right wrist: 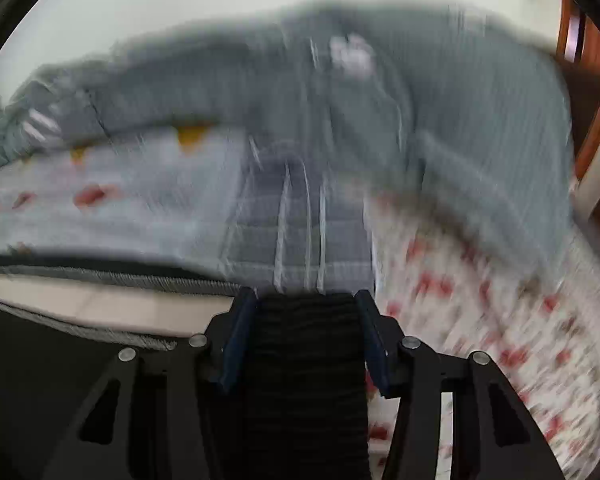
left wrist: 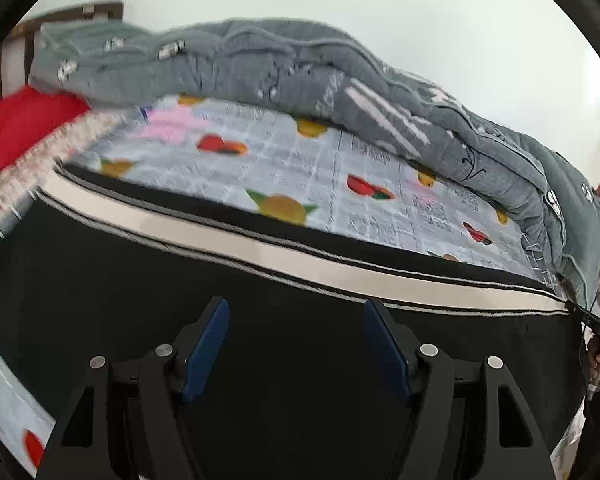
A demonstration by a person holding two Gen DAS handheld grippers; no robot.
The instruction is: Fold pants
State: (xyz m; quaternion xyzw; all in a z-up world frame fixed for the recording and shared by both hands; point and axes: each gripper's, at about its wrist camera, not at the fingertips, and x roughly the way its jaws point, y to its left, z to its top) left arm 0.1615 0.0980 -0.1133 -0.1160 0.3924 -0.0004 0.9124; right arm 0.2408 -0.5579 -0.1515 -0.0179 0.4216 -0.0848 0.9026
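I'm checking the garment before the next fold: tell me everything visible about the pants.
The pants are black cloth with a cream side stripe edged in thin white lines. They lie spread along the fruit-print bed sheet. The right gripper has a ribbed black band of them between its fingers; the left gripper hovers open above them.

Both wrist cameras looked steeply down along their fingers, close over the pants [left wrist: 260,360]; both shared the bed [left wrist: 360,168] ahead

Motion blur smears the grey quilt [right wrist: 380,112] and floral sheet [right wrist: 480,320] beyond recognition.
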